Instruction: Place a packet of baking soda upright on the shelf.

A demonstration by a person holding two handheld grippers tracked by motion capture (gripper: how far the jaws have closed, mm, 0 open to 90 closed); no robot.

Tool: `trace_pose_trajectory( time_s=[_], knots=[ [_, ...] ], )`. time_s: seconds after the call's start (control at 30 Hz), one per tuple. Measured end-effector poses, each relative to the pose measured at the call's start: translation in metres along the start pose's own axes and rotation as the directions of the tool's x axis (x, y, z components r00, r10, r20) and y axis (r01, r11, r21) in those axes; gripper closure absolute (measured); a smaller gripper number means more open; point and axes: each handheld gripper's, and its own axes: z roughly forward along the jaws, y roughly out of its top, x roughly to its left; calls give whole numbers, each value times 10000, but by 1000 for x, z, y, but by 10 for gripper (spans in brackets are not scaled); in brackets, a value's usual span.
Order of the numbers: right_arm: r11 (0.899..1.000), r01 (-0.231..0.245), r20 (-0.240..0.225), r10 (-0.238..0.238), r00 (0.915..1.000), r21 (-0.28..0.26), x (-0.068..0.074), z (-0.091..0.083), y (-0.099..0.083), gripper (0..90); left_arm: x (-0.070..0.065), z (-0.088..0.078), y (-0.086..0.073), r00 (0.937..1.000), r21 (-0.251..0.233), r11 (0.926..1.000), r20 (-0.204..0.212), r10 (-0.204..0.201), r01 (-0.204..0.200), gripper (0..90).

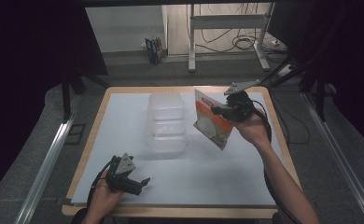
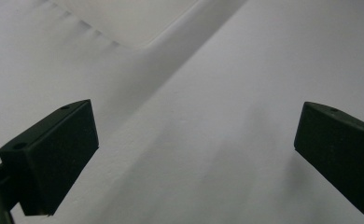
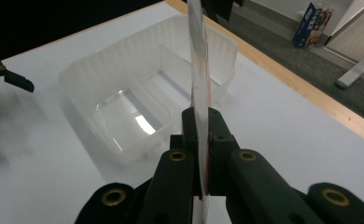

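covering wooden table [image 1: 277,140], white sheet [image 1: 208,172], grey carpet [image 1: 138,72]

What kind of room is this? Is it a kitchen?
Probably not a kitchen, more likely a lab or workroom: a white-topped table with a wooden rim, loose cables on the floor, and dark curtains at the sides.

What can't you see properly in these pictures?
- Writing on the packet: too small and blurred in the high view; edge-on in the right gripper view, where the right gripper pinches it.
- Far end of the clear tub: in the right gripper view the packet crosses in front of it.
- Most of the tub in the left gripper view: cut off by the top edge.
- Left gripper fingertips: dark and tiny in the high view.
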Motion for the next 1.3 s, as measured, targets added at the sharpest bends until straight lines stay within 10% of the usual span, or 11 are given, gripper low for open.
trace_pose_trajectory(
  time_s=[1.3],
  knots=[
    [9952,913,-437,-898,9950,342,-2,83,78,881,1,-1,-1,9999,17,10000,-106,26,-26,0]
  ],
)
